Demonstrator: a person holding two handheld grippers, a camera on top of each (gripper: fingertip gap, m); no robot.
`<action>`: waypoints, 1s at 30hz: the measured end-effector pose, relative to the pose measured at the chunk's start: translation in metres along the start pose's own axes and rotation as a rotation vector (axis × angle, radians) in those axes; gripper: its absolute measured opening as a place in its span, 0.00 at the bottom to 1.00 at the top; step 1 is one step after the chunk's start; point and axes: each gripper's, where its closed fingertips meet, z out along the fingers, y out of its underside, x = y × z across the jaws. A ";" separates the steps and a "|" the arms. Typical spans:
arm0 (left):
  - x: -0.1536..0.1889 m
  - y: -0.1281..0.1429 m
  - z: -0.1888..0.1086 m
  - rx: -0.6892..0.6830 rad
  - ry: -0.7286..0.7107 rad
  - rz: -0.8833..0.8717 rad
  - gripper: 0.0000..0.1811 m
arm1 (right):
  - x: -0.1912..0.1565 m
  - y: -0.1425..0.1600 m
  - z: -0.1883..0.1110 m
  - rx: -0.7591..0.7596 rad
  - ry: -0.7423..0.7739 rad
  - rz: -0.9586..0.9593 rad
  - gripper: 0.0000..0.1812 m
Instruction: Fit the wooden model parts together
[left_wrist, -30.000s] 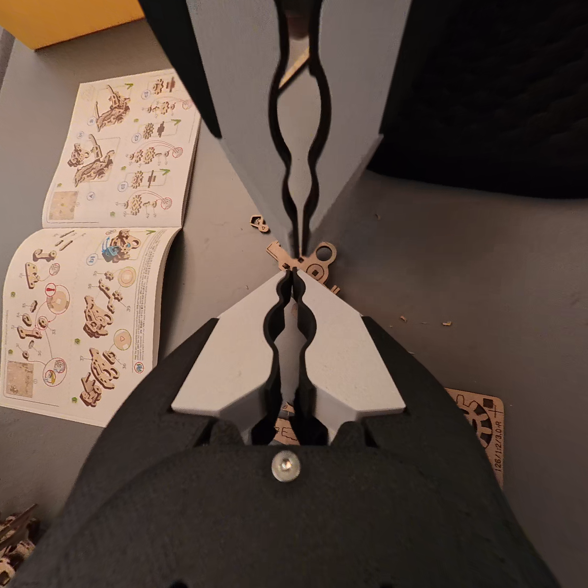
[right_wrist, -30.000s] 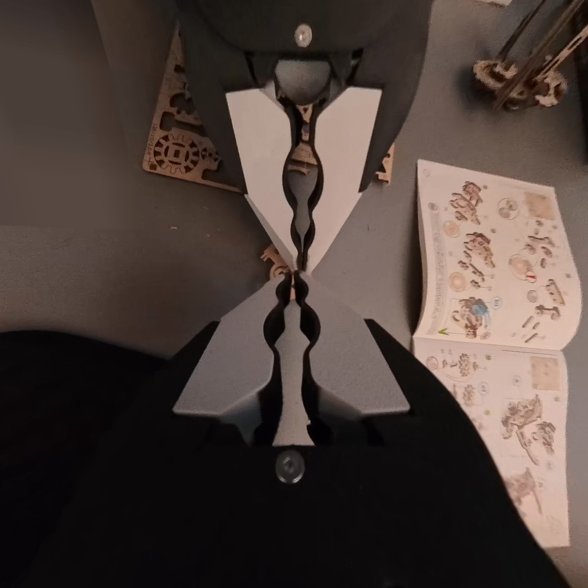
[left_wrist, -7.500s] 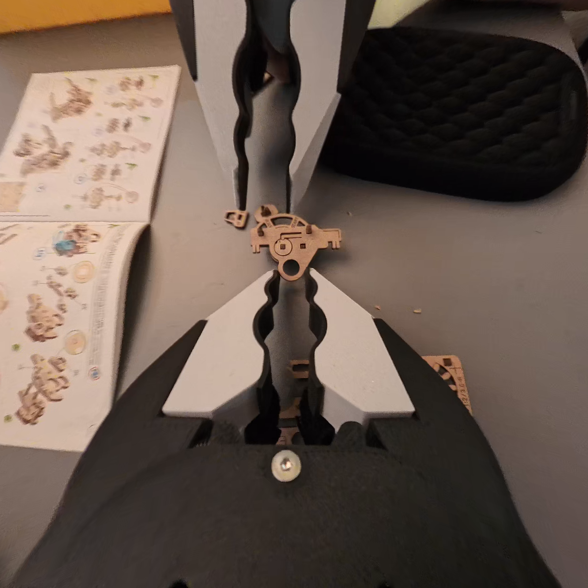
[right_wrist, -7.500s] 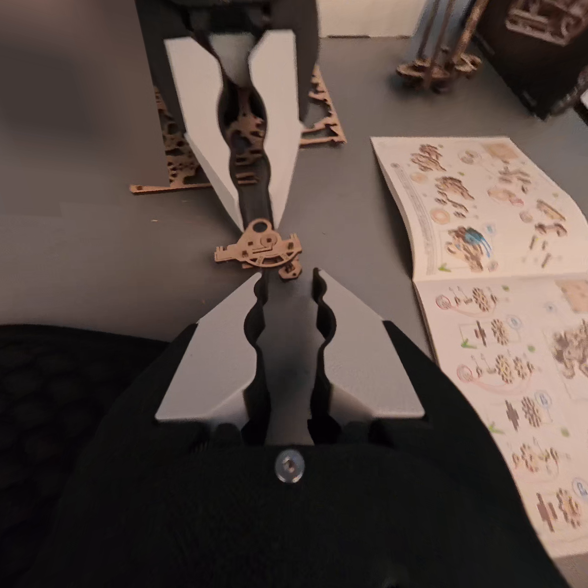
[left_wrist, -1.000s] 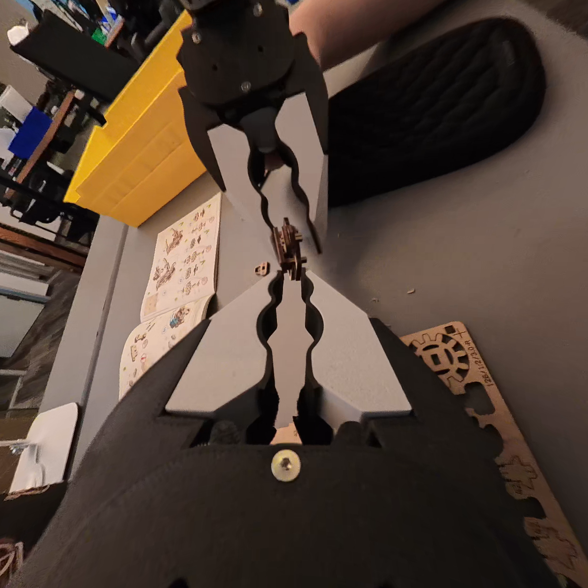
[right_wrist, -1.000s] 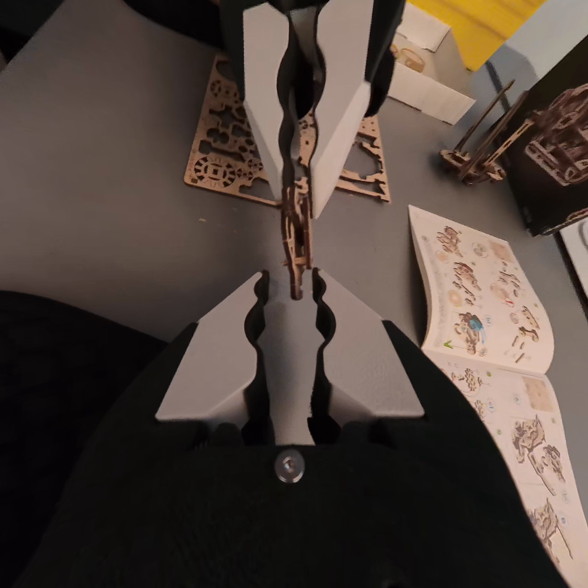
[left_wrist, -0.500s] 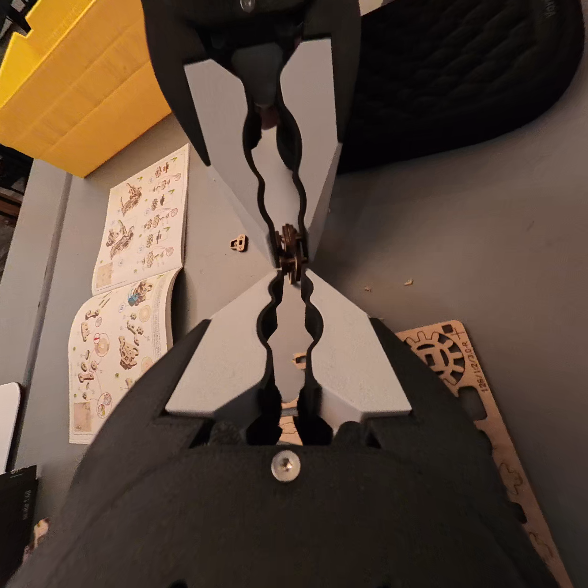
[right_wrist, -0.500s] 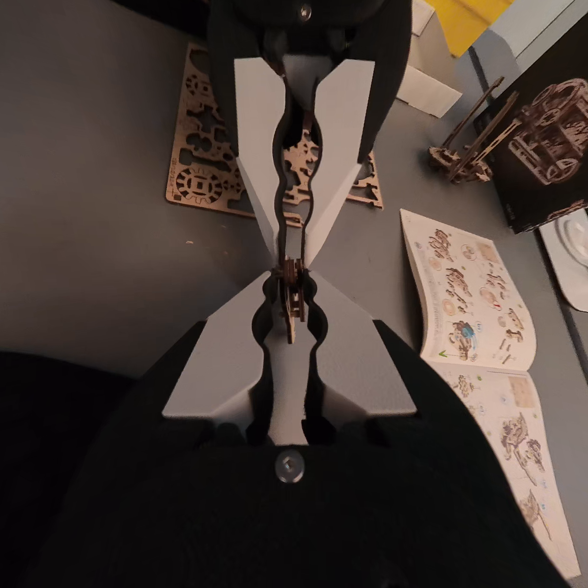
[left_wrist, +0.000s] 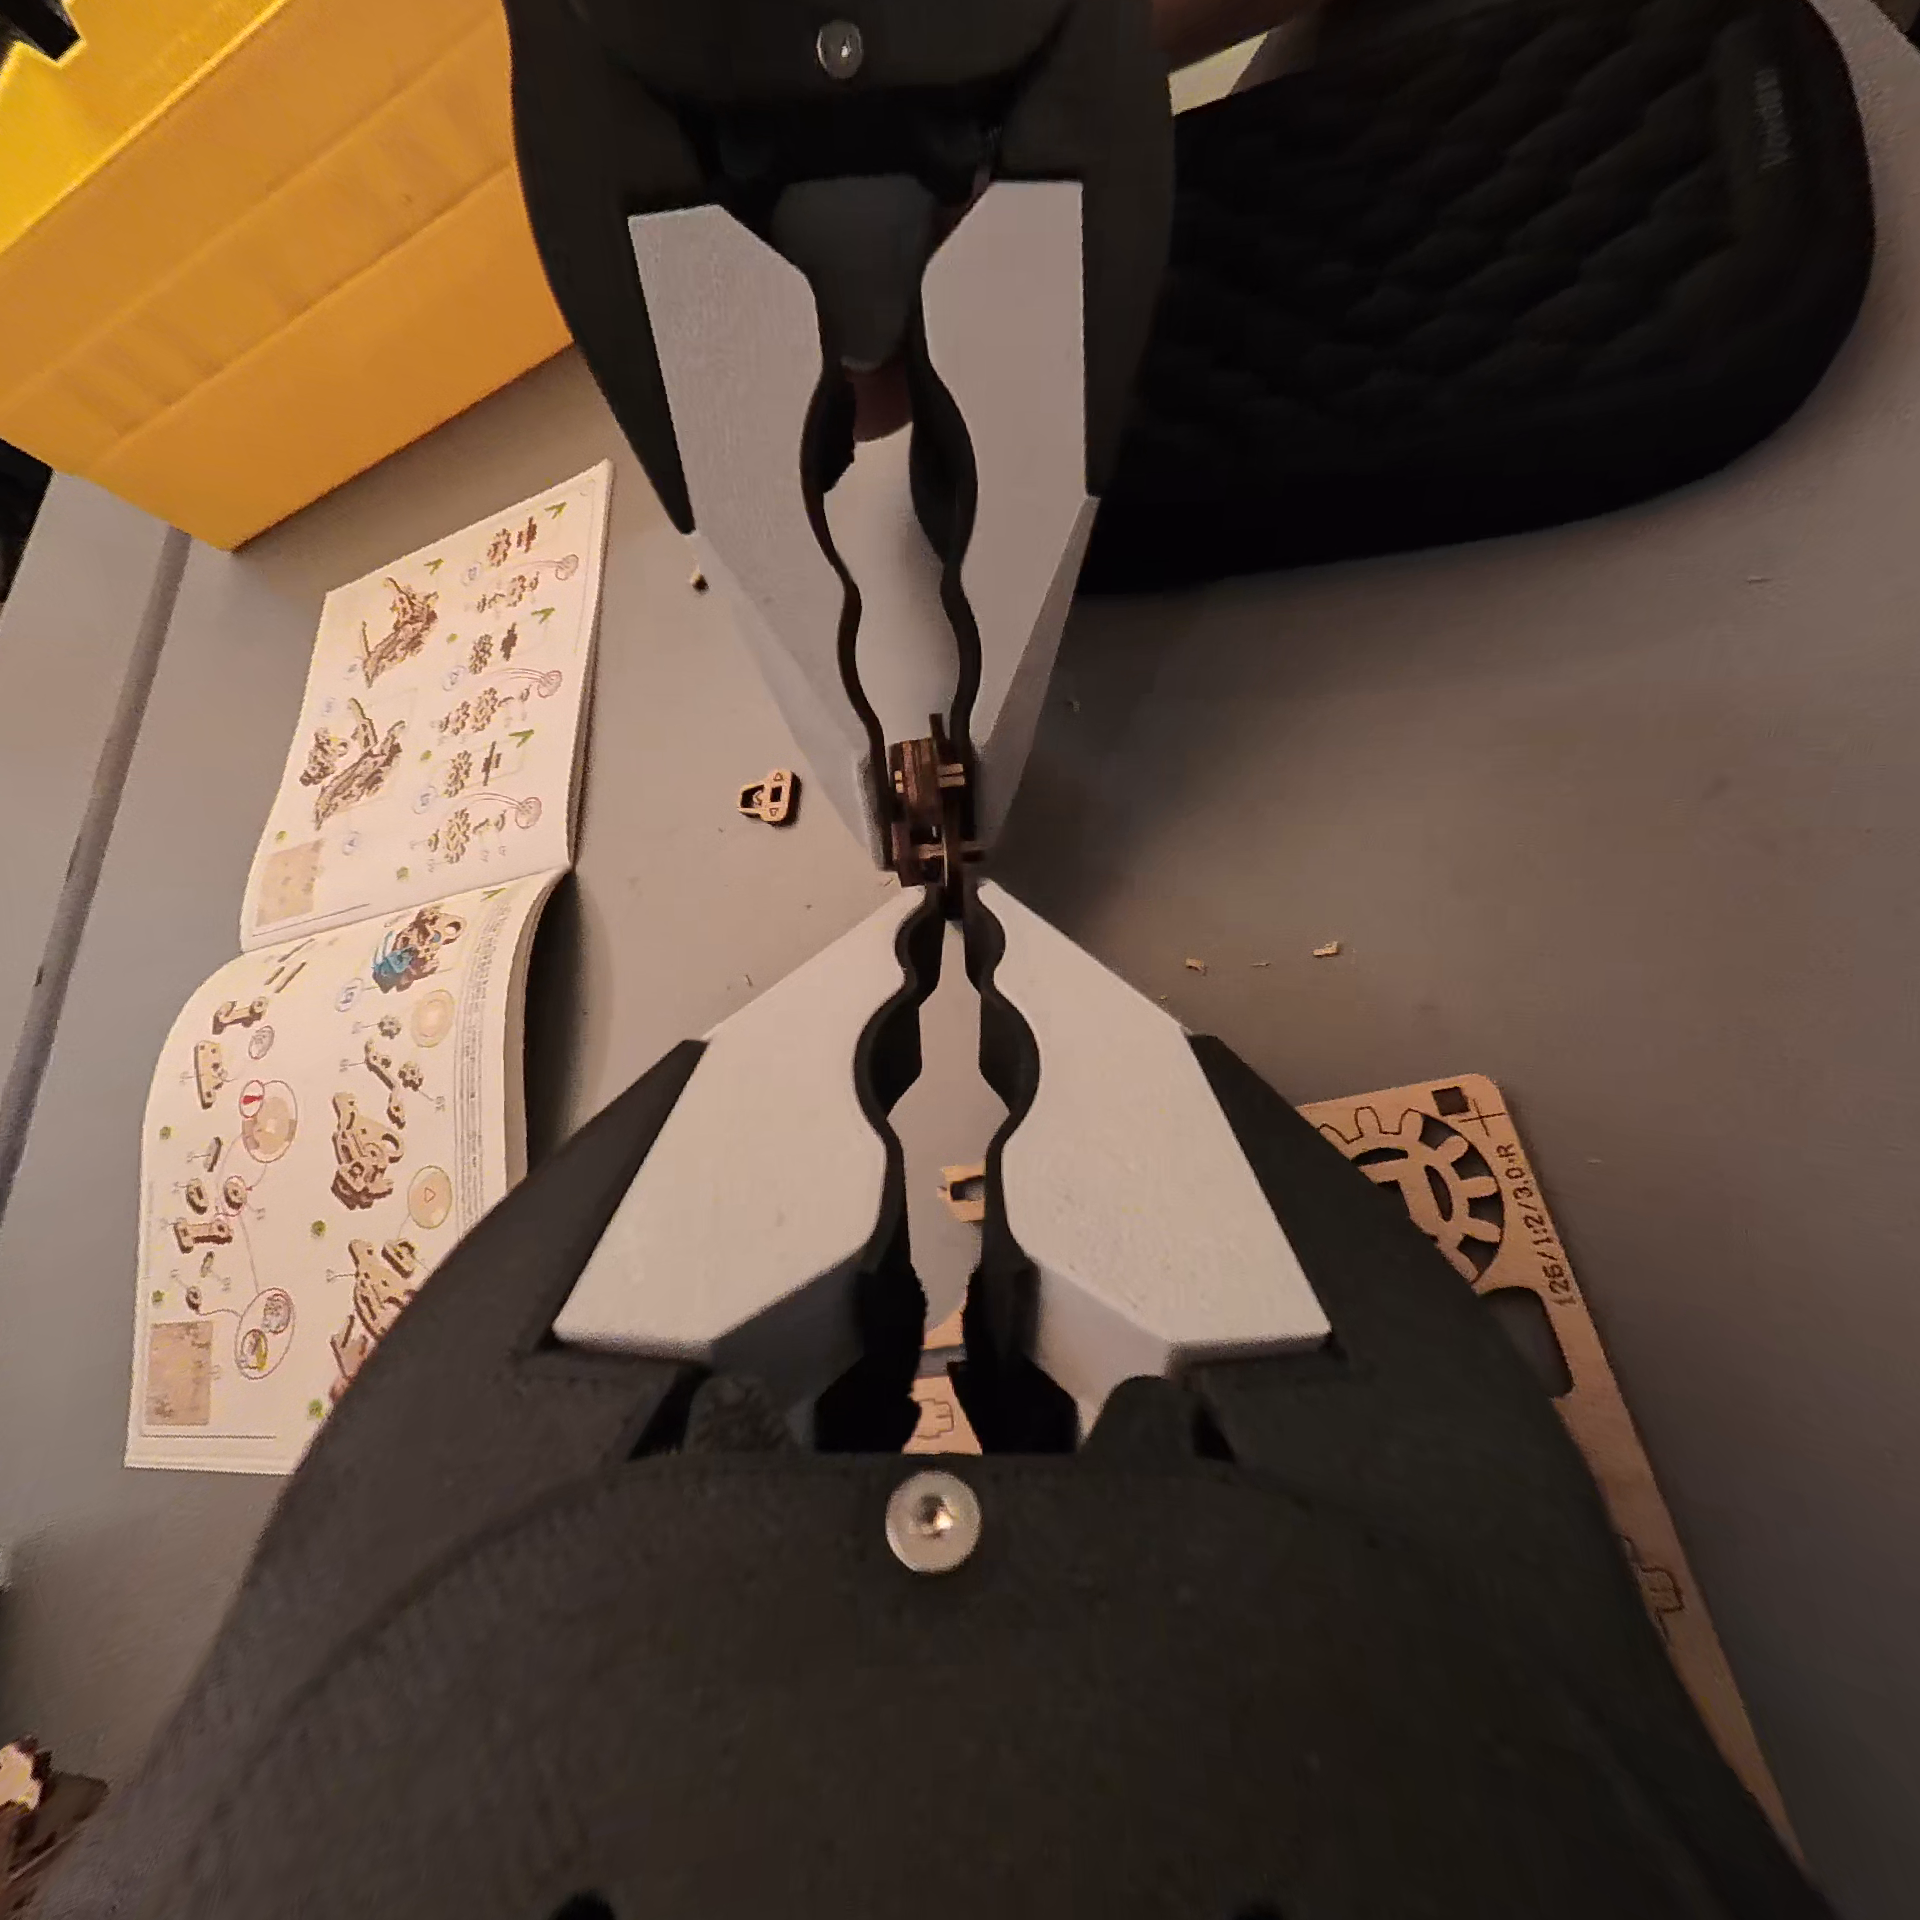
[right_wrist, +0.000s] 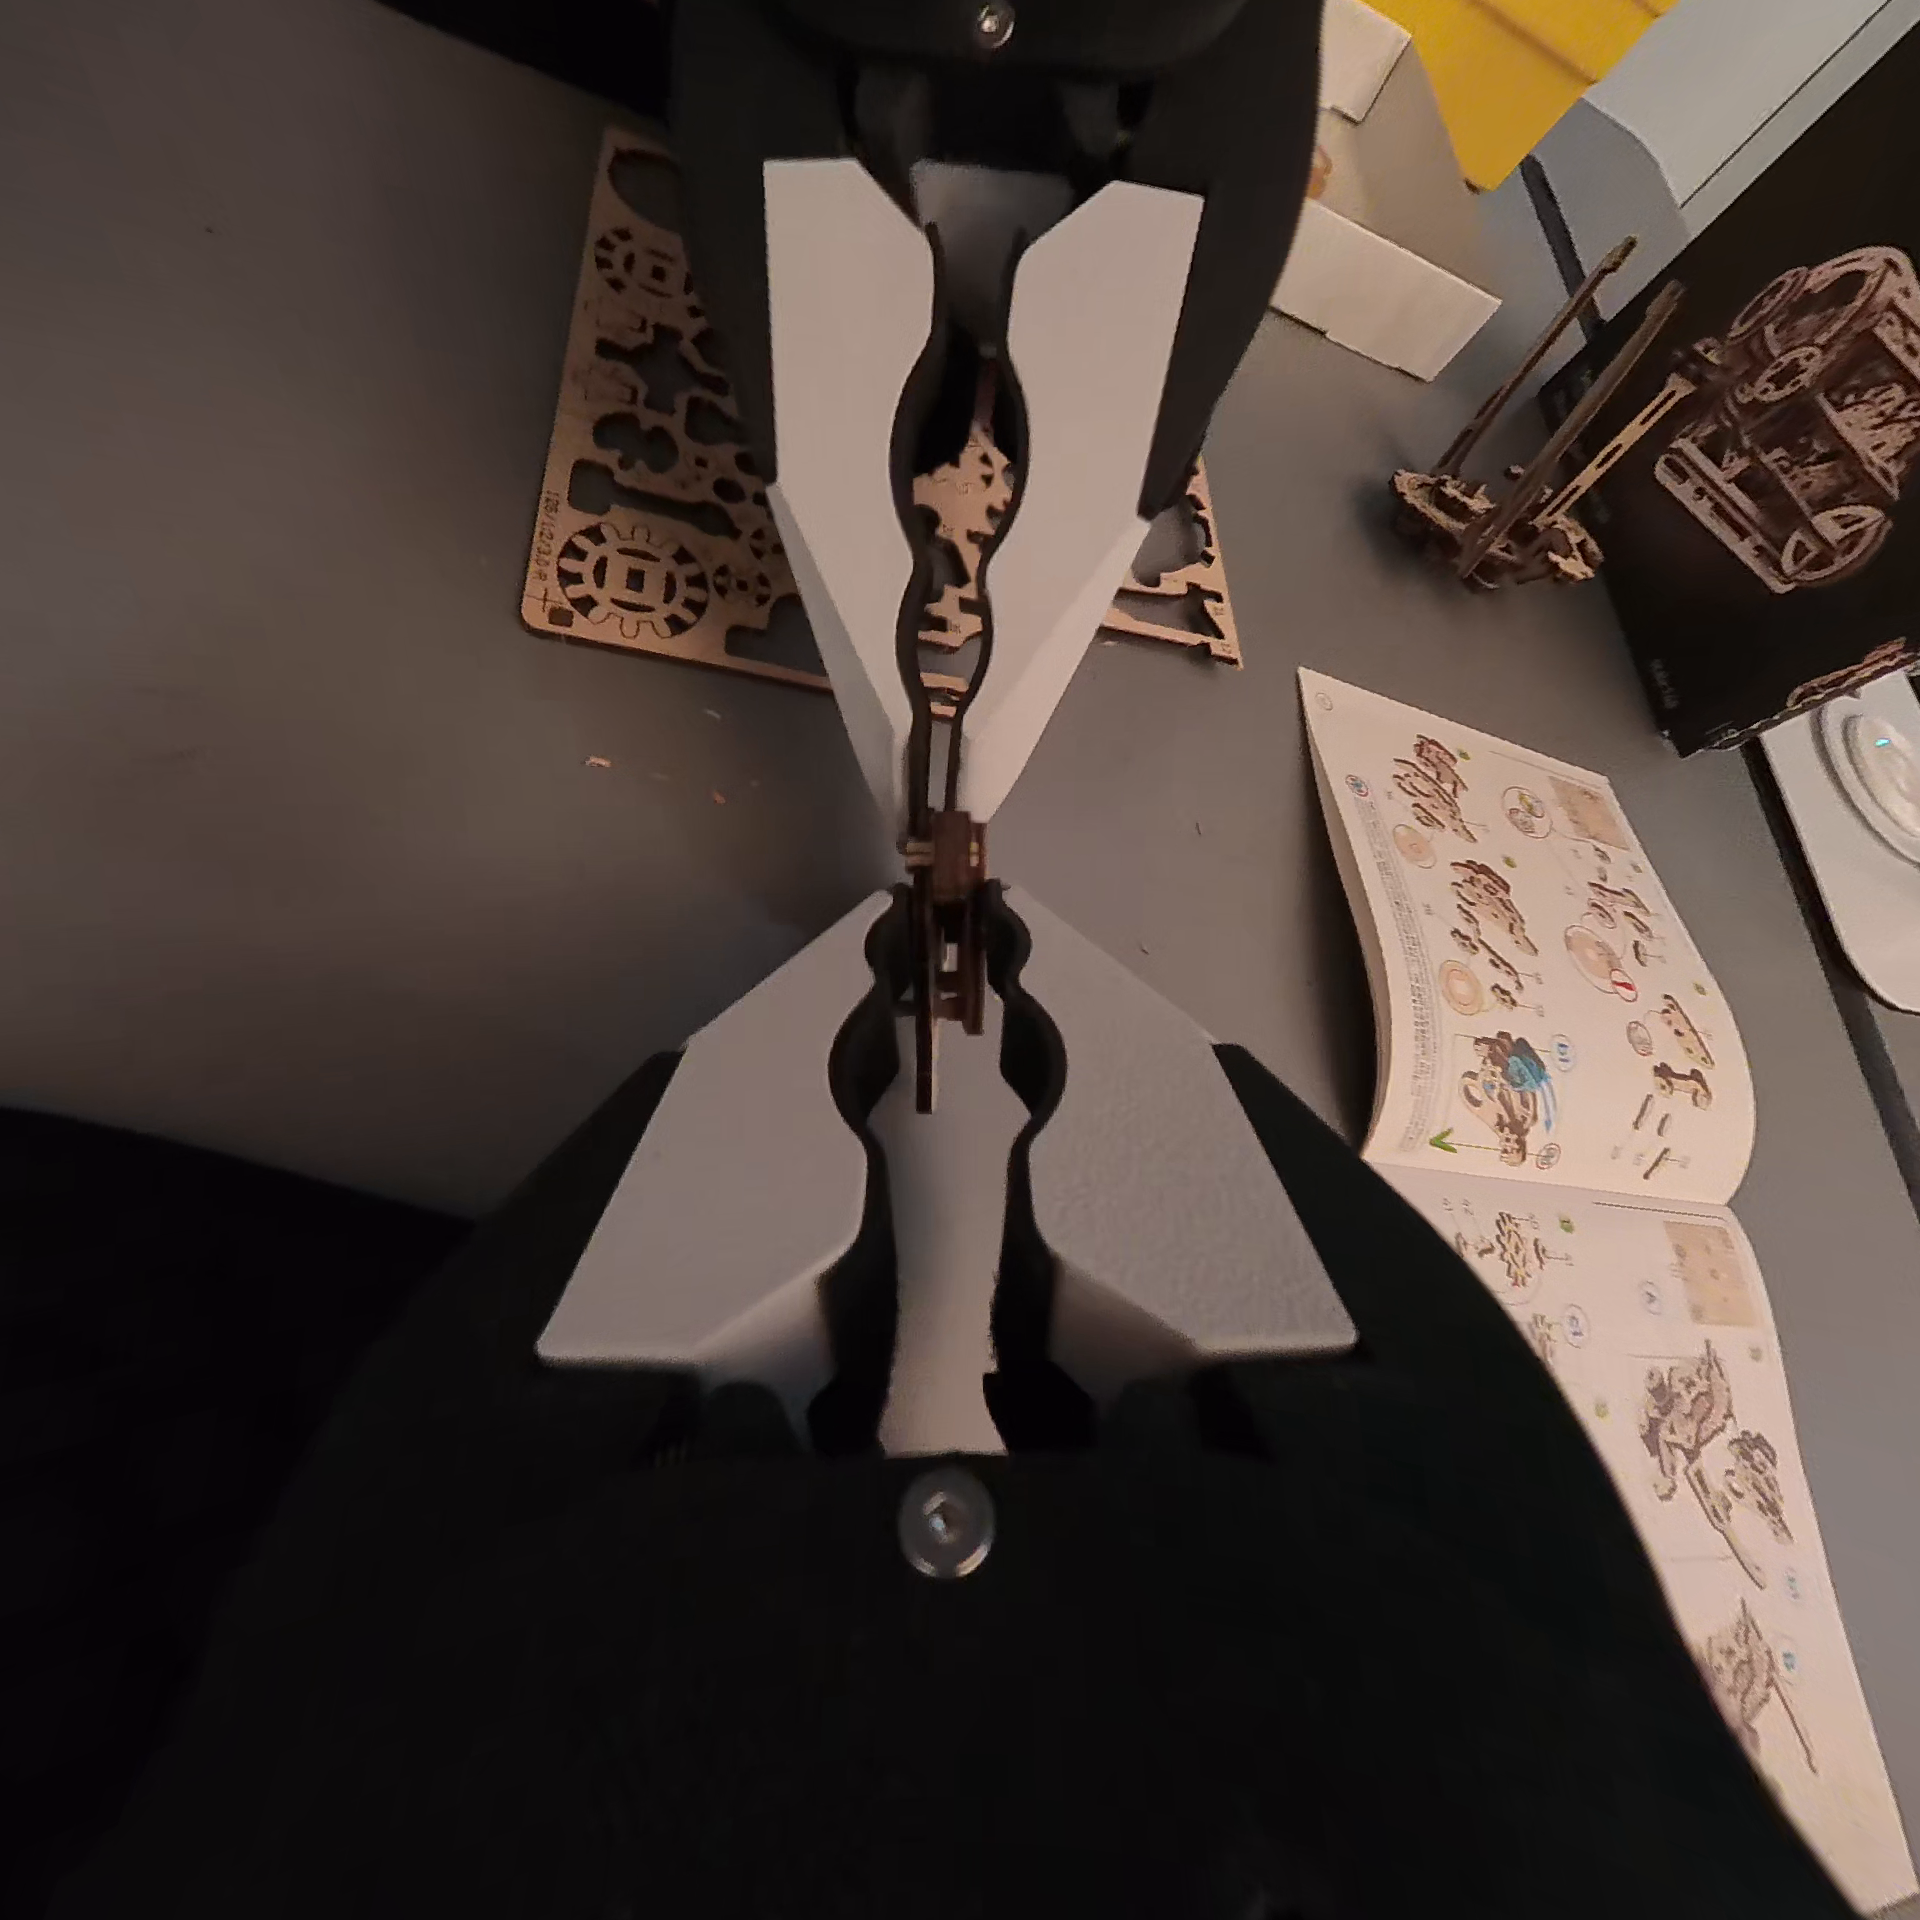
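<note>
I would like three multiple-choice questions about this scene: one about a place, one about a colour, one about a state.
1. Where is the wooden part?
A. flat on the table
B. between the tips of both grippers
C. on the booklet

2. What colour is the bin beyond the booklet?
A. yellow
B. green
C. white

3. How is the booklet?
A. closed
B. rolled up
C. lying open

Answers: 1 B, the left gripper and right gripper both pinch it above the table. 2 A, it is bright yellow. 3 C, two pages show.
</note>
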 end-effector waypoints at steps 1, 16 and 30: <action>0.000 0.000 0.001 0.000 -0.005 0.005 0.01 | 0.000 0.000 0.000 -0.002 -0.001 0.000 0.06; 0.000 -0.002 0.000 -0.018 -0.058 0.074 0.06 | -0.003 0.000 0.001 -0.021 0.008 -0.028 0.05; 0.004 -0.002 -0.001 -0.026 0.003 0.049 0.06 | -0.007 -0.001 0.001 -0.046 -0.030 0.022 0.06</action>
